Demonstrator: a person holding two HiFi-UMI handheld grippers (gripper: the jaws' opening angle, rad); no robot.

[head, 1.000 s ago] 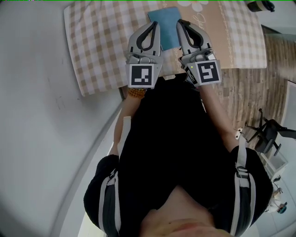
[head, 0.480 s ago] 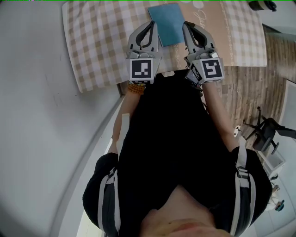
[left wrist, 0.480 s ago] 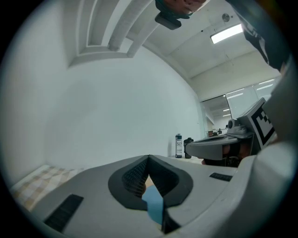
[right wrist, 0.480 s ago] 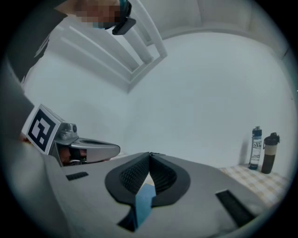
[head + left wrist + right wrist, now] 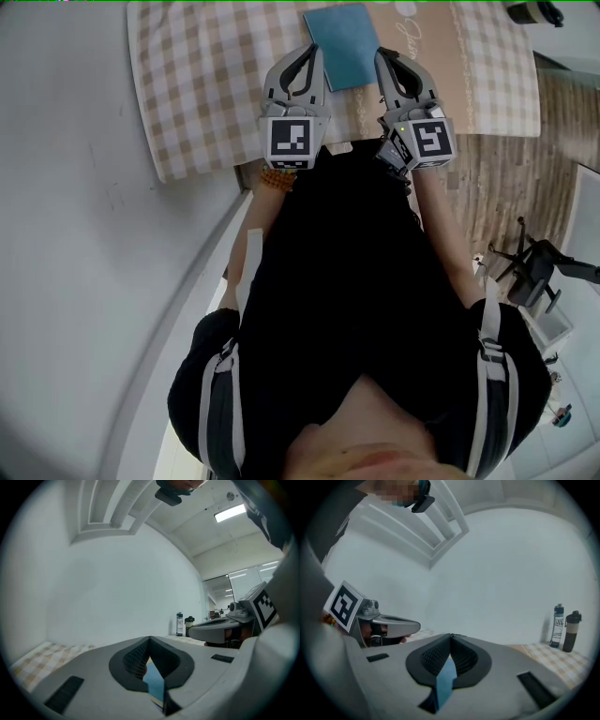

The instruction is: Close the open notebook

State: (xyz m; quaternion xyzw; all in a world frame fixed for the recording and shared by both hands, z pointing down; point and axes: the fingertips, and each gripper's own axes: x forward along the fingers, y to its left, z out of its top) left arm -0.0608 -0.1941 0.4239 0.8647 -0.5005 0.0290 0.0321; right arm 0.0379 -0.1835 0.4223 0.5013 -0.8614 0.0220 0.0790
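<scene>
Overhead, notebook (image 5: pixel 343 42) lies between left tool (image 5: pixel 312 51) and right tool (image 5: pixel 384 56); close-up, jaws seemingly together.

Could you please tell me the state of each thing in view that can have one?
Notebook: closed, flat on the table.
Left gripper: shut, empty, beside the notebook's left edge.
Right gripper: shut, empty, beside its right edge.
White bottle: upright, capped.
Dark bottle: upright, capped.

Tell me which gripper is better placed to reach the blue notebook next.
Left, narrowly. Both are shut and flank the notebook, but the left gripper overlaps its edge in the head view, while the right gripper sits just beside the other edge.
</scene>
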